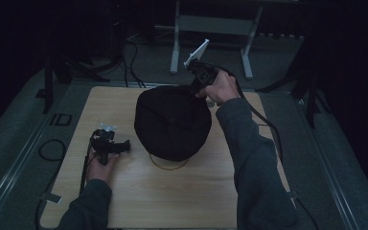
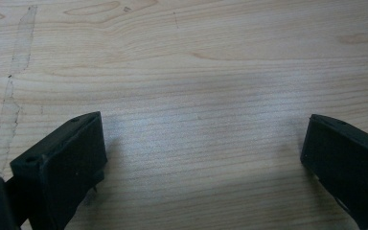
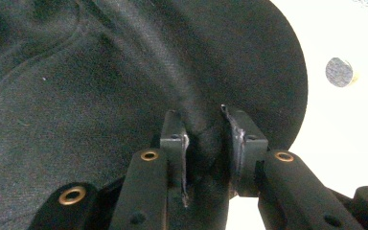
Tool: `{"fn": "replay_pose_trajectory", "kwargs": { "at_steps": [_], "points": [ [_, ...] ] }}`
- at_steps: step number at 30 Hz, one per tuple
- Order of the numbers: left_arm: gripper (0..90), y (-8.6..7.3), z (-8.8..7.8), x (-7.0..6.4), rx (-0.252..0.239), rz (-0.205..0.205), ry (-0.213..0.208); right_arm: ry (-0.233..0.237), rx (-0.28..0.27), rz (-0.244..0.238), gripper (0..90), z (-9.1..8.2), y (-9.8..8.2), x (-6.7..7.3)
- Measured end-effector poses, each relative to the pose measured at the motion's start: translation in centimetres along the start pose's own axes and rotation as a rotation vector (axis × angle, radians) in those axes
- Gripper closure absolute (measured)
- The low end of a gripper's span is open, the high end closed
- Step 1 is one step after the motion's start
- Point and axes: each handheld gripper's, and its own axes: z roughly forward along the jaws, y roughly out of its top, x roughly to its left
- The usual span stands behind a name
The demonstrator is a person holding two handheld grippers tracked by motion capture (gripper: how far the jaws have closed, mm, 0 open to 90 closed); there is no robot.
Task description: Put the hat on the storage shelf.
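A: Where does the job stand?

B: The black hat [image 1: 172, 122] sits in the middle of the wooden table [image 1: 191, 191], seemingly propped over something with a yellowish ring [image 1: 168, 165] showing at its near edge. The right gripper [image 1: 197, 81] is at the hat's one o'clock edge. In the right gripper view its jaws are clamped on a raised fold of the black cloth [image 3: 206, 139].

A: So it's been grabbed. And what's left?

B: I'd judge the hat is not yet lifted or moved; whatever is to be done with it remains. The high view is dim, so I can't tell whether it rests on a stand or a bowl.

A: And the other hand?

B: The left gripper [image 1: 111, 146] lies at eight o'clock from the hat, well apart from it. Its jaws stand wide apart over bare wood, holding nothing.

A: The room?

B: Pale wood grain, a faint scuff. A grey carpeted floor [image 1: 24, 143] surrounds the table, with cables [image 1: 52, 148] at the left and a white table frame [image 1: 211, 28] at twelve o'clock
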Motion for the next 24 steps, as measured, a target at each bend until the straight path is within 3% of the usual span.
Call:
{"fn": "replay_pose_trajectory", "kwargs": {
  "at_steps": [7,13,18,24],
  "points": [
    [1.3,0.0,0.0,0.0,-0.002,-0.002,0.000,-0.011,-0.012,-0.013,70.4,0.4,0.1,0.1],
    [1.3,0.0,0.0,0.0,-0.002,-0.003,0.000,0.025,-0.033,0.004,65.0,0.8,-0.4,-0.8],
    [1.3,0.0,0.0,0.0,0.002,0.001,0.000,0.009,-0.058,0.008,62.3,0.4,-0.7,-1.3],
    [1.3,0.0,0.0,0.0,0.000,0.000,0.001,0.003,-0.051,-0.003,62.3,0.3,-1.1,-1.5]
  ]
}}
